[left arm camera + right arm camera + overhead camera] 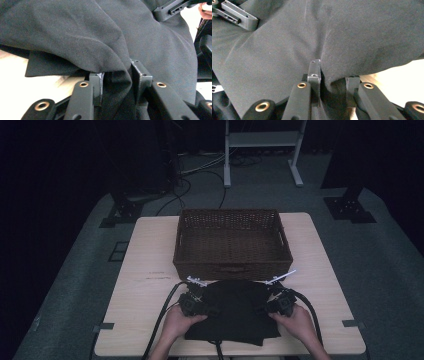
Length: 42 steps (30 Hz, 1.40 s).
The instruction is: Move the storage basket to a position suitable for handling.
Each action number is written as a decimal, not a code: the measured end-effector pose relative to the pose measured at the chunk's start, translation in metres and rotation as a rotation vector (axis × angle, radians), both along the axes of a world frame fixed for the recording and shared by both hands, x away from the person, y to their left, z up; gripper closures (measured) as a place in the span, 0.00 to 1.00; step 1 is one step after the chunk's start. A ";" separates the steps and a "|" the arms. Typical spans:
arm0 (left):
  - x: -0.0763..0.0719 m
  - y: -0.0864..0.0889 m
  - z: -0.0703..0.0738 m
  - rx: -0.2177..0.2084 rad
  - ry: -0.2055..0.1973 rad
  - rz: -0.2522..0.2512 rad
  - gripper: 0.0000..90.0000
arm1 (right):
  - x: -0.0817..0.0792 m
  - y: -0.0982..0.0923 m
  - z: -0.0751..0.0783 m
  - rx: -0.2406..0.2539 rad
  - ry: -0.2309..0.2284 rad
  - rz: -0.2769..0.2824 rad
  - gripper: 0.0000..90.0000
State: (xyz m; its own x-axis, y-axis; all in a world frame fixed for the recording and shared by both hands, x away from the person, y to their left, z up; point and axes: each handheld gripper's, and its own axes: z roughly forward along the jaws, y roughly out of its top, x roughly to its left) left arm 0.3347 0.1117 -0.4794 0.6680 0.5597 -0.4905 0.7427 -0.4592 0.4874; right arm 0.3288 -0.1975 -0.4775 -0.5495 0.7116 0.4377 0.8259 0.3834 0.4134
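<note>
Two tongs clamped on one dark cloth.
High view: the cloth (235, 310) lies at the worktop's (150, 270) near edge, before a basket (232, 242); left tongs (197, 304) and right tongs (272, 306) grip its sides. Left gripper view: soft fabric bunches between the jaws. Right gripper view: the same; light, limp, best held by edges.

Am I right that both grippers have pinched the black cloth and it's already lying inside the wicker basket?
Not quite. Both the left gripper and right gripper pinch the black cloth, but the high view shows it on the table, in front of the wicker basket.
</note>
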 end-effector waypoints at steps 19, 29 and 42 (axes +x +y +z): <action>-0.005 0.008 0.007 -0.044 -0.017 -0.003 0.81 | -0.009 0.003 0.013 -0.019 -0.043 0.034 0.84; -0.010 0.008 0.021 -0.041 -0.052 -0.012 0.81 | -0.014 0.003 0.025 -0.020 -0.070 0.042 0.84; -0.015 0.009 0.038 -0.044 -0.092 -0.022 0.81 | -0.018 0.003 0.038 -0.019 -0.103 0.047 0.84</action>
State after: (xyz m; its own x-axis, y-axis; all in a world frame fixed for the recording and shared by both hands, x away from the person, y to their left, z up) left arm 0.3197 0.1206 -0.4410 0.7229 0.5242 -0.4502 0.6841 -0.4515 0.5728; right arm 0.3110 -0.1945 -0.4391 -0.6240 0.6914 0.3642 0.7603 0.4296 0.4872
